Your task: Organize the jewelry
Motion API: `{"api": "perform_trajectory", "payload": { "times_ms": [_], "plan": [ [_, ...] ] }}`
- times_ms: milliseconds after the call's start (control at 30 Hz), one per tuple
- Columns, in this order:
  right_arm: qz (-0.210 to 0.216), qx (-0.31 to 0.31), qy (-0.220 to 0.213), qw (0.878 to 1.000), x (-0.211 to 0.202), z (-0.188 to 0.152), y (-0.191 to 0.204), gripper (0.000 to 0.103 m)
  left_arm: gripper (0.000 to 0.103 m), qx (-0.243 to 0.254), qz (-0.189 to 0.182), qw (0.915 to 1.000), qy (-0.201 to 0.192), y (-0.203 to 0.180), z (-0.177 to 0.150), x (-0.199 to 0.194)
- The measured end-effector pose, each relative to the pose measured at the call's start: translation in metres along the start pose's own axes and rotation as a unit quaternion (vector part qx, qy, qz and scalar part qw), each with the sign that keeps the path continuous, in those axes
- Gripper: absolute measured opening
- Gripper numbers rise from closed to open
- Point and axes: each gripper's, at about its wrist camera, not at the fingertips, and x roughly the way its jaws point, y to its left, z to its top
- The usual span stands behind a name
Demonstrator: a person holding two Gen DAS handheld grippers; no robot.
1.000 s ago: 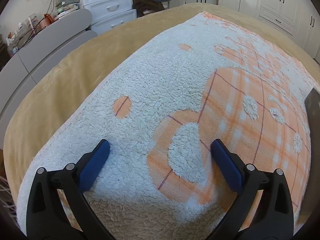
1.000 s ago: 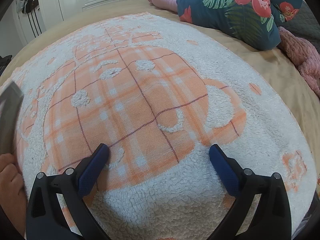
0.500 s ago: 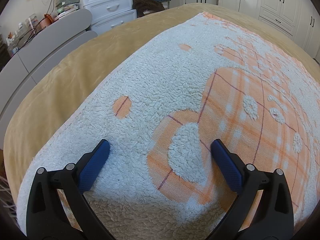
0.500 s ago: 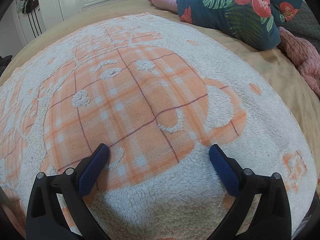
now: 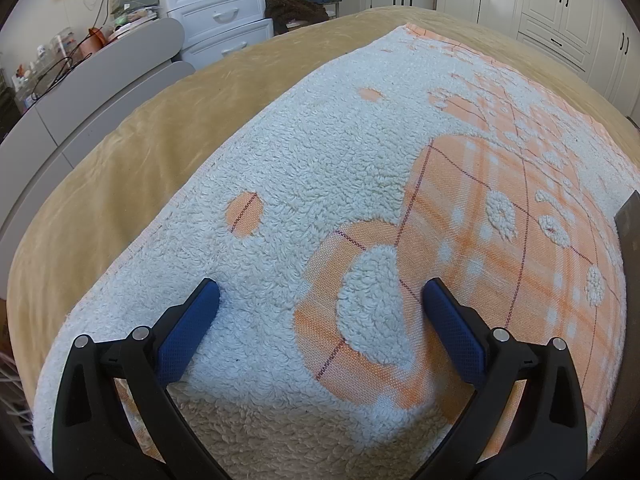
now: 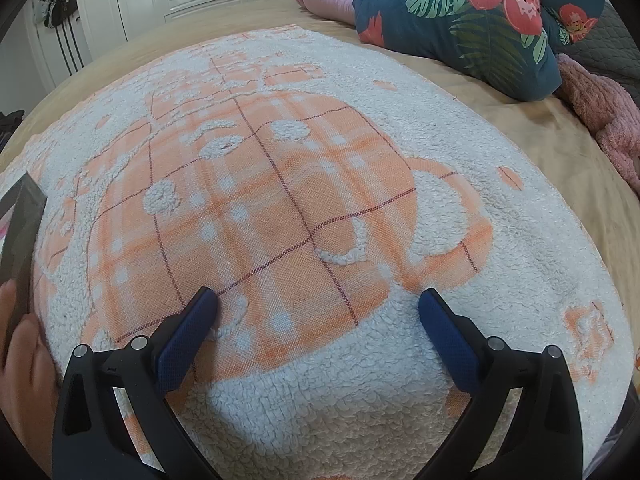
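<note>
Left wrist view: the left gripper point(image 5: 320, 300) is spread wide, with nothing between its blue pads point(image 5: 186, 334), low over a white and orange towel point(image 5: 320, 168) that lies on a tan bed cover point(image 5: 160, 120). A dark flat object point(image 5: 629, 232) enters at the right edge; what it is I cannot tell.

Right wrist view: the right gripper point(image 6: 316, 304) is also spread wide and holds nothing, over the orange plaid patch of the towel point(image 6: 280, 208). At the left edge a bare hand point(image 6: 28, 360) holds the dark flat object point(image 6: 20, 236). A floral pillow point(image 6: 480, 16) lies behind. No jewelry shows in either view.

Open towel point(image 6: 280, 208) lies ahead; a dark flat object point(image 6: 18, 236), perhaps a tray, blocks the left edge by a bare hand point(image 6: 24, 360)
</note>
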Motion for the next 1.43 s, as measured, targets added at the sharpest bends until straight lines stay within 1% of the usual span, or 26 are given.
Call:
{"api": "perform_trajectory", "payload": {
  "times_ms": [367,533,1067,1433],
  "plan": [
    [0.0,0.0,-0.002,1.0,-0.0004,-0.0007,-0.0006,0.098,0.093,-0.002,-0.002,1.0,-0.003,0.0012,-0.0013,-0.0012],
    [0.0,0.0,-0.002,1.0,-0.0004,-0.0006,-0.0003,0.098,0.093,0.003,0.005,1.0,-0.001,0.0005,-0.0019,-0.0005],
    [0.0,0.0,-0.002,1.0,-0.0004,-0.0003,-0.0008,0.098,0.093,-0.002,-0.002,1.0,-0.005,0.0006,-0.0022,0.0001],
    [0.0,0.0,-0.002,1.0,-0.0003,-0.0004,-0.0006,0.098,0.093,-0.001,0.001,1.0,-0.005,-0.0002,-0.0028,-0.0003]
  ]
}}
